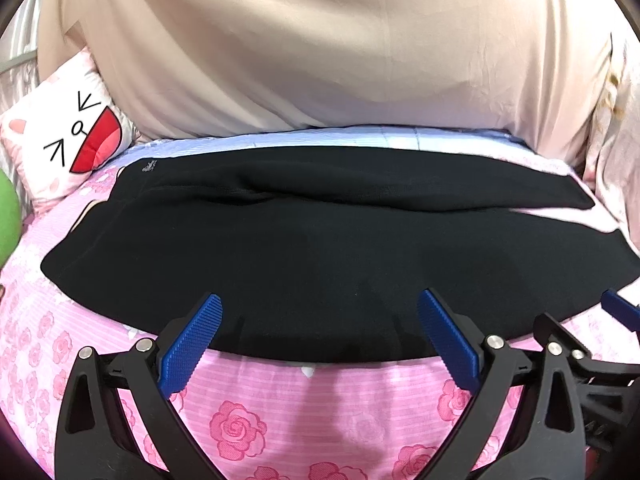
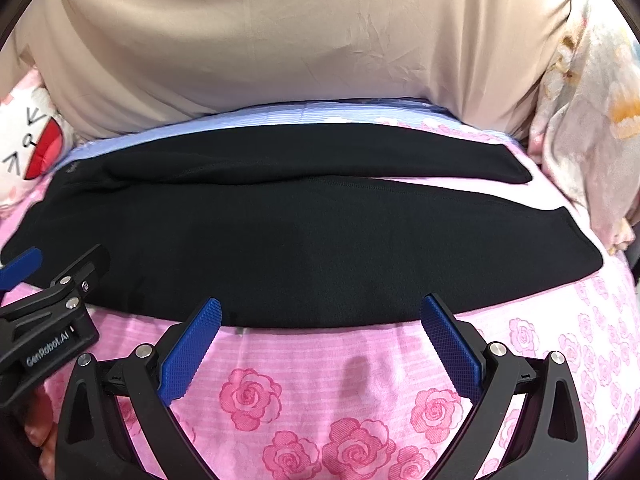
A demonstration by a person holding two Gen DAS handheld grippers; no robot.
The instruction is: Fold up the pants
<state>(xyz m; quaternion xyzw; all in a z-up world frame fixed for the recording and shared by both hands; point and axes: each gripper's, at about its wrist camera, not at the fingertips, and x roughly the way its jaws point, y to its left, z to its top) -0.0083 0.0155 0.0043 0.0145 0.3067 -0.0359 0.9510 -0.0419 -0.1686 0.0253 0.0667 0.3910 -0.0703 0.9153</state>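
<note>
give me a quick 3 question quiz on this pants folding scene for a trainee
1. True or false: the left gripper is shut on the black pants.
2. Multiple choice: the pants lie on A) a wooden table B) a pink rose-print bedsheet C) a tiled floor.
3. Fill in: far behind the pants lies a large ____-coloured duvet.

Key:
1. False. Both the left and the right gripper stand wide open at the pants' near edge, holding nothing.
2. B
3. beige

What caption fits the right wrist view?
Open right tool at near edge of black pants on pink sheet.
</note>
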